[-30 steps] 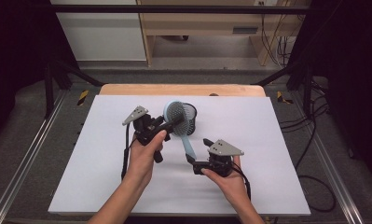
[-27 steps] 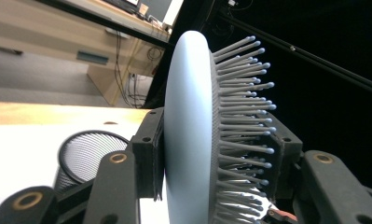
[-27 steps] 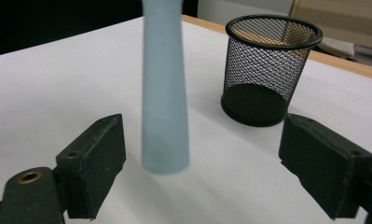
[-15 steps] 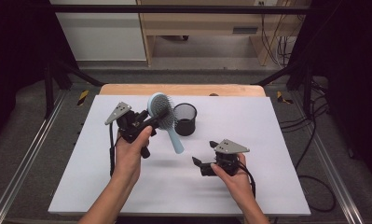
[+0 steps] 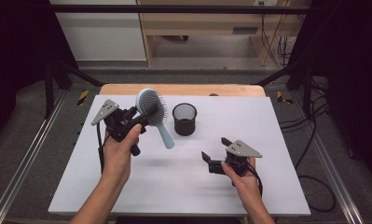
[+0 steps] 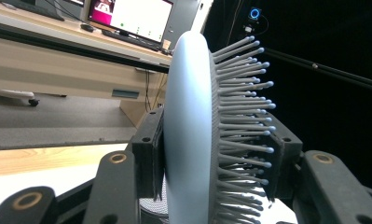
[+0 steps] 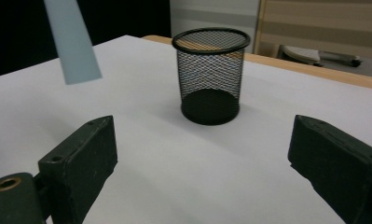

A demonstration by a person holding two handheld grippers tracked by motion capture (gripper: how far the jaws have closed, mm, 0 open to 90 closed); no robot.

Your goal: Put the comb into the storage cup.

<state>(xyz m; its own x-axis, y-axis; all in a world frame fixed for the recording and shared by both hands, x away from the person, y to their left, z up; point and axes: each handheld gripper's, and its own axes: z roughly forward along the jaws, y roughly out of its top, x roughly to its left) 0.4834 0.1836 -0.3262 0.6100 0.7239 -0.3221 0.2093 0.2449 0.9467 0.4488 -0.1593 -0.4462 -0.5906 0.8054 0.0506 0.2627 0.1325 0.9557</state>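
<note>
Two grippers are in your hands over the white table (image 5: 183, 186). Nearest you in the high view, at the lower right of the frame, your right gripper (image 5: 215, 151) sits low over the table with its jaws spread wide and nothing between them; they have just been opening a little further. In the right gripper view those jaws stand at the bottom left and bottom right corners, with bare white surface between them. Beyond them, in the upper middle of that view, the black mesh cup (image 7: 210, 77) stands upright on the table, well apart from the jaws, and the tip of the hairbrush's pale blue handle (image 7: 72, 41) hangs in the upper left corner, off the table. Farther up the high view, left of centre, your left gripper (image 5: 146, 113) is clamped on the head of the light blue hairbrush (image 5: 154, 112), which is held clear of the table: the round bristled head is at the jaws and the handle slants down toward the lower right, ending in the air just left of the mesh cup (image 5: 184, 119). In the left gripper view the hairbrush (image 6: 188, 140) stands on edge in the middle of the frame, one jaw pressed on its smooth back at the left and the other against the bristles at the right.
</note>
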